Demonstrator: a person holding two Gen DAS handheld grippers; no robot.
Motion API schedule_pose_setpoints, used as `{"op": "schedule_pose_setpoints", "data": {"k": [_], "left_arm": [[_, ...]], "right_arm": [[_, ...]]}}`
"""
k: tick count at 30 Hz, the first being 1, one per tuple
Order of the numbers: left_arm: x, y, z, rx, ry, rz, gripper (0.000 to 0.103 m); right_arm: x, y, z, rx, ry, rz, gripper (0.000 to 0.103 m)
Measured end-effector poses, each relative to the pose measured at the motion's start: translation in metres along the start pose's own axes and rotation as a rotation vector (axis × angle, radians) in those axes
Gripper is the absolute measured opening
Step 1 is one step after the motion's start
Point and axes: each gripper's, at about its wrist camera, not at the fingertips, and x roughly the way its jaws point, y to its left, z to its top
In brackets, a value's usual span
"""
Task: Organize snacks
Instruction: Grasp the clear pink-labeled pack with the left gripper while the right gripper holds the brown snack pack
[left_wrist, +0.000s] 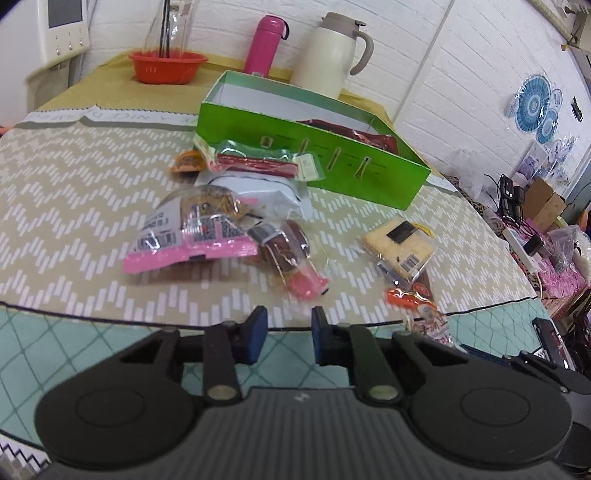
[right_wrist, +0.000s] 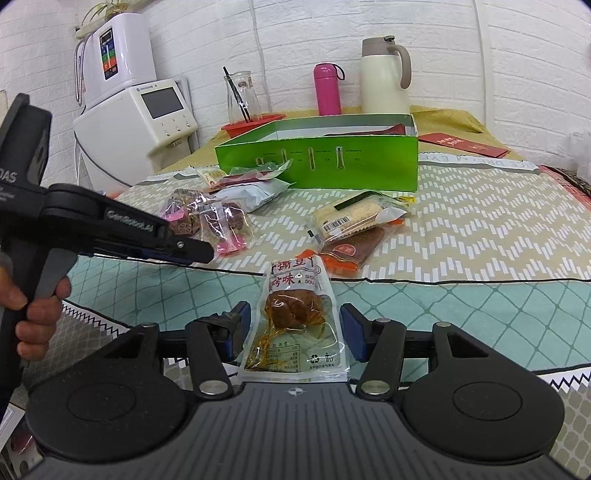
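A green box (left_wrist: 314, 155) (right_wrist: 317, 157) stands open at the back of the table, with a dark red packet (left_wrist: 354, 134) inside. Several snack packets lie in front of it: a pink-edged bag (left_wrist: 192, 232), a small brown pink-ended packet (left_wrist: 288, 254) (right_wrist: 225, 225), a cracker pack (left_wrist: 397, 243) (right_wrist: 354, 216), a white bag (right_wrist: 251, 194). A clear packet of brown tofu (right_wrist: 295, 314) lies between the open fingers of my right gripper (right_wrist: 295, 332). My left gripper (left_wrist: 289, 334) is open and empty, just short of the small brown packet; it also shows in the right wrist view (right_wrist: 199, 253).
A cream jug (left_wrist: 332, 51) (right_wrist: 384, 77), a pink flask (left_wrist: 264, 44) (right_wrist: 327, 88), a red basket (left_wrist: 168, 66) and a glass carafe (right_wrist: 242, 96) stand behind the box. A white appliance (right_wrist: 144, 118) is at the left. A red envelope (right_wrist: 465, 144) lies at the right.
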Motion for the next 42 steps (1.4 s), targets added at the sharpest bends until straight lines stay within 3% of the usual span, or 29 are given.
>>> {"op": "schedule_pose_setpoints", "data": {"k": [1, 2, 6, 11, 15, 18, 20, 21, 25, 28, 31, 36, 42], "left_arm": [[-0.001, 0.001, 0.001, -0.018, -0.009, 0.007, 0.045], [-0.001, 0.000, 0.003, -0.036, -0.033, 0.013, 0.052], [0.014, -0.010, 0.014, -0.102, -0.083, 0.065, 0.054], [0.036, -0.007, 0.028, -0.267, -0.098, 0.157, 0.060], [0.043, -0.004, 0.037, -0.329, -0.110, 0.167, 0.066], [0.050, -0.008, 0.040, -0.243, -0.108, 0.162, 0.066], [0.055, -0.018, 0.038, -0.100, -0.090, 0.189, 0.050], [0.054, -0.020, 0.035, -0.052, -0.084, 0.181, 0.048], [0.043, -0.020, 0.025, 0.043, -0.031, 0.064, 0.045], [0.029, -0.022, 0.012, 0.134, 0.003, 0.019, 0.047], [0.016, -0.025, 0.000, 0.156, -0.006, 0.020, 0.063], [0.011, -0.026, -0.009, 0.175, 0.014, -0.024, 0.063], [0.016, -0.024, -0.003, 0.143, 0.002, -0.018, 0.063]], "right_arm": [[0.001, 0.001, 0.000, -0.002, -0.001, -0.003, 0.094], [0.002, 0.003, 0.000, -0.006, -0.001, -0.004, 0.094], [0.002, 0.004, -0.001, -0.017, 0.002, 0.004, 0.094], [-0.001, 0.000, -0.002, -0.005, -0.002, 0.013, 0.094], [0.000, 0.001, -0.002, -0.005, -0.005, 0.013, 0.095], [-0.002, 0.001, -0.003, 0.003, -0.011, 0.015, 0.095], [-0.003, 0.000, -0.003, 0.010, -0.013, 0.018, 0.095], [-0.003, 0.000, -0.003, 0.011, -0.014, 0.020, 0.095], [-0.003, 0.002, -0.003, 0.005, -0.013, 0.016, 0.095], [-0.003, 0.002, -0.003, 0.004, -0.012, 0.015, 0.095], [-0.001, 0.006, -0.001, -0.013, -0.001, 0.012, 0.100], [0.002, 0.008, 0.001, -0.026, 0.007, 0.002, 0.102], [0.008, 0.008, 0.005, -0.029, 0.014, -0.013, 0.102]]}}
